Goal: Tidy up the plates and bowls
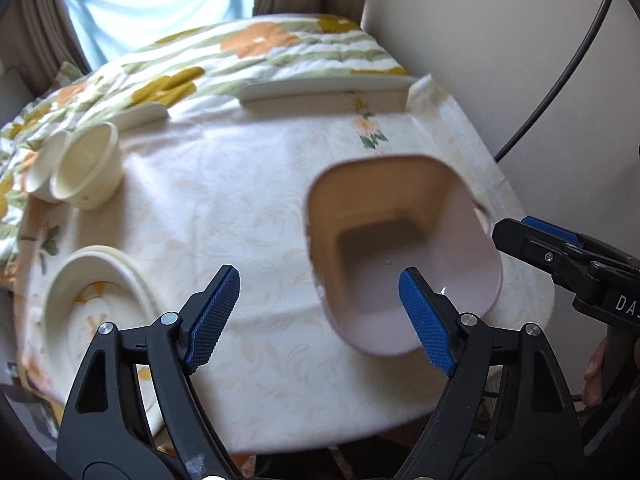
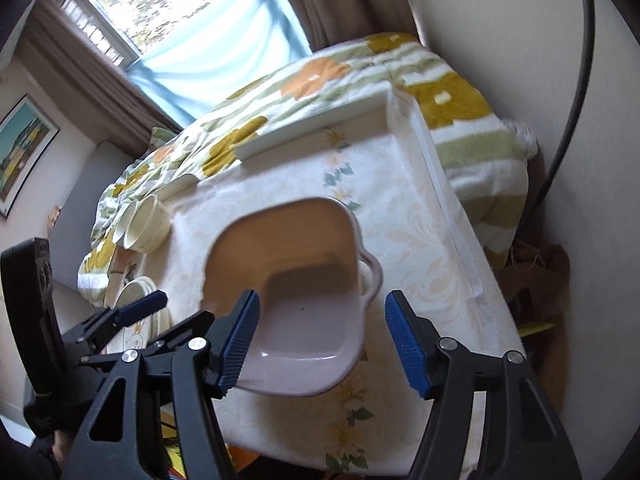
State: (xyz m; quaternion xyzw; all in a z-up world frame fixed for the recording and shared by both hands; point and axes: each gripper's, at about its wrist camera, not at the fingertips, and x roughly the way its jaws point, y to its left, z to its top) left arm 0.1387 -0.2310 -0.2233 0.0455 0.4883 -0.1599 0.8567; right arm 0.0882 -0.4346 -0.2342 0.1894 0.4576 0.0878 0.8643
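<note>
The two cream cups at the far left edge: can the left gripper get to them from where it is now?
Probably yes. The left gripper is open and empty, and only bare tablecloth lies between it and the two cream cups. The stacked plates sit nearer, off that line.

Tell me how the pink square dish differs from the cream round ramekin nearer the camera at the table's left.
The pink square dish has rounded corners and a side handle; the cream round ramekin is circular, with no handle in view. The dish is wider and pale pink; the ramekin is smaller and cream. The dish stands alone; the ramekin sits right beside a second ramekin. Both are upright, empty, on the cream tablecloth.
</note>
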